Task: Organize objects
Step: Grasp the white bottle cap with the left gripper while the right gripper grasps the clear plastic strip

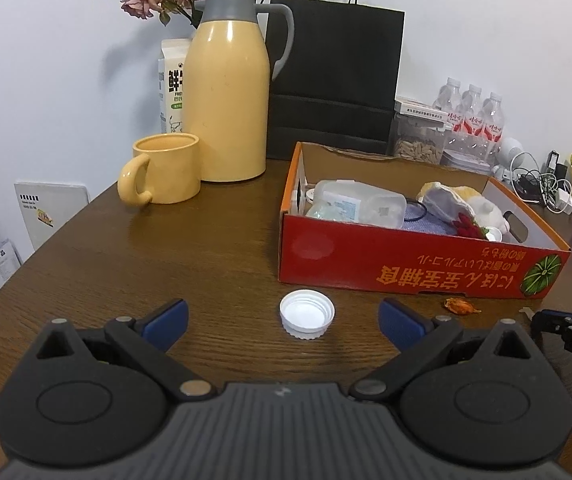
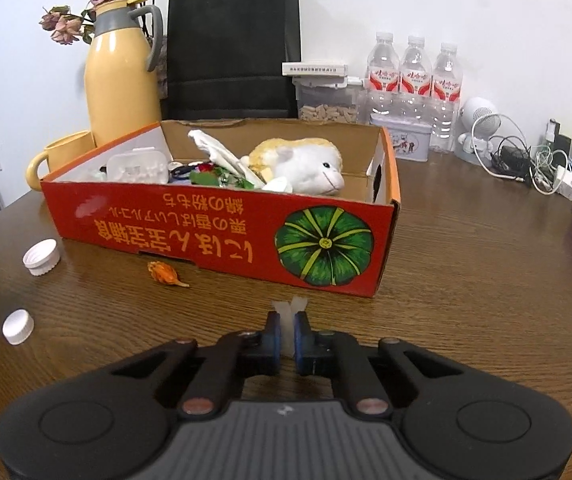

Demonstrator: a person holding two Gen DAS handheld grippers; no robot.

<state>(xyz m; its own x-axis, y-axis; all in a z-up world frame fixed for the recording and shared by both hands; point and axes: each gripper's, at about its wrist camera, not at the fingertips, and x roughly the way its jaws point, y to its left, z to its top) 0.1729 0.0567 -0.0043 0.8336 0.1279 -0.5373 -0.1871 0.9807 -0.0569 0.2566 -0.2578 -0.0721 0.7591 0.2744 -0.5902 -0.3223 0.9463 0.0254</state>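
Left gripper [image 1: 284,320] spread wide, wide white cap [image 1: 306,314] centred just ahead on table [image 1: 214,248], near red box [image 1: 405,264]. Right gripper [image 2: 286,334] clenched on pale translucent strip [image 2: 289,306], farther off.

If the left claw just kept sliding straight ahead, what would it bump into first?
Most likely the white bottle cap, lying open side up between the open left gripper's fingers. Beyond it stands the red cardboard box.

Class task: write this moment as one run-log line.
left gripper: open, around ribbed white cap | right gripper: shut on translucent strip | red box: part-filled
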